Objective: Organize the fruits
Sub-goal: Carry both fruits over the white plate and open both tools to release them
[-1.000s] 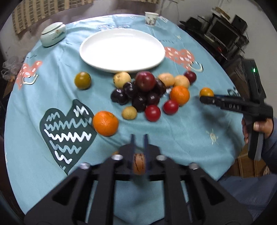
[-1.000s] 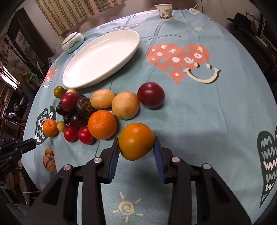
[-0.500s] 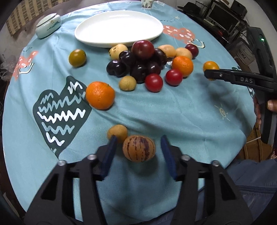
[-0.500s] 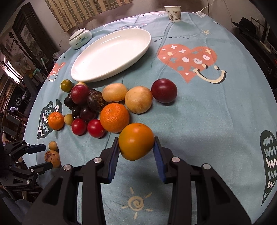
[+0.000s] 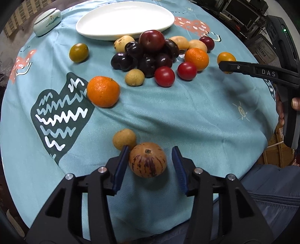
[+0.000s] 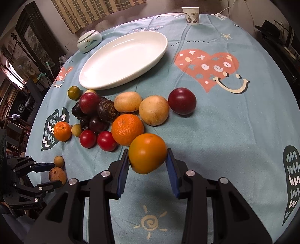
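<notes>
A striped tan fruit [image 5: 148,159] lies on the blue tablecloth between the pads of my left gripper [image 5: 150,148]. Its jaws are opening: the left pad is close beside the fruit and a gap shows at the right pad. A small tan fruit [image 5: 124,138] sits just beyond the left fingertip. My right gripper [image 6: 147,150] is shut on a yellow-orange fruit [image 6: 148,155], held a little above the cloth. A heap of dark plums [image 5: 146,56], red tomatoes [image 5: 164,76], oranges [image 5: 103,91] and pale fruits lies before the empty white plate [image 5: 123,18].
A lidded ceramic dish [image 5: 47,22] stands left of the plate, and a paper cup [image 6: 192,16] at the far edge. The table's near edge drops off right under my left gripper, with a person's blue clothing [image 5: 271,197] below. A lone greenish fruit [image 5: 78,52] sits apart at the left.
My left gripper has sunk toward the table and its jaws have spread, so the striped fruit now lies between the pads. The right gripper still holds its orange fruit in place.
</notes>
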### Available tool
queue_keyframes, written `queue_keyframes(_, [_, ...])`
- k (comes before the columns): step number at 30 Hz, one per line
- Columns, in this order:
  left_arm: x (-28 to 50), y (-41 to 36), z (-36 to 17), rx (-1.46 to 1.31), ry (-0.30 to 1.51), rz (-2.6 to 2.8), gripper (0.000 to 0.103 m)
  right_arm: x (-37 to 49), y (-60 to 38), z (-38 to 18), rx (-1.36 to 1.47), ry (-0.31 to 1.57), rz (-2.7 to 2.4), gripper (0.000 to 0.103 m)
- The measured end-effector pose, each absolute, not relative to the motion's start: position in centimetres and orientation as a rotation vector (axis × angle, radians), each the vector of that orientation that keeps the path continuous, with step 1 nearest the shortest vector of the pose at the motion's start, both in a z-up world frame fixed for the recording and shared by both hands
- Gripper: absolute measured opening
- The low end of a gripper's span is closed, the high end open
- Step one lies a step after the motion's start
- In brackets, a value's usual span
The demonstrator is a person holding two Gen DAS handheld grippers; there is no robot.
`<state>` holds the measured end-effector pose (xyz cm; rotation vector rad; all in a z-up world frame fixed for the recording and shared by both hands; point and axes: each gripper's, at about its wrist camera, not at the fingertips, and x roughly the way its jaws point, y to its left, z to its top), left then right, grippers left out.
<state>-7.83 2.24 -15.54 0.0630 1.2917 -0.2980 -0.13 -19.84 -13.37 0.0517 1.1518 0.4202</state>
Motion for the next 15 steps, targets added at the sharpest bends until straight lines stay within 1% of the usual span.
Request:
queue_keyframes(2, [-8.1,2.3,-15.7,0.069,1.304,-0.300,0.046,-0.1,-19.7,-13.3,0.053,1.149,0.424,0.039])
queue_keyframes(3, [-8.2,2.3,-15.9,0.074,1.312,-0.294,0.043,-0.1,-19.7,-13.3,0.051,1.151,0.425,0.039])
queue_keyframes(4, [-8.3,2.4,-16.0,0.075,1.318,-0.288,0.042,-0.1,-19.6,-13.3,0.050,1.151,0.424,0.039])
queue_keyframes(10, [-8.8,2.9,-15.6,0.021,1.311,-0.304,0.040,0.0,-19.5,-13.2,0.054,1.149,0.433,0.039])
queue_keyframes(15, [-7.5,3.3,-11.3,0.003,1.195,-0.320,0.040,0.2,-19.3,-12.3,0.052,1.121,0.445,0.039])
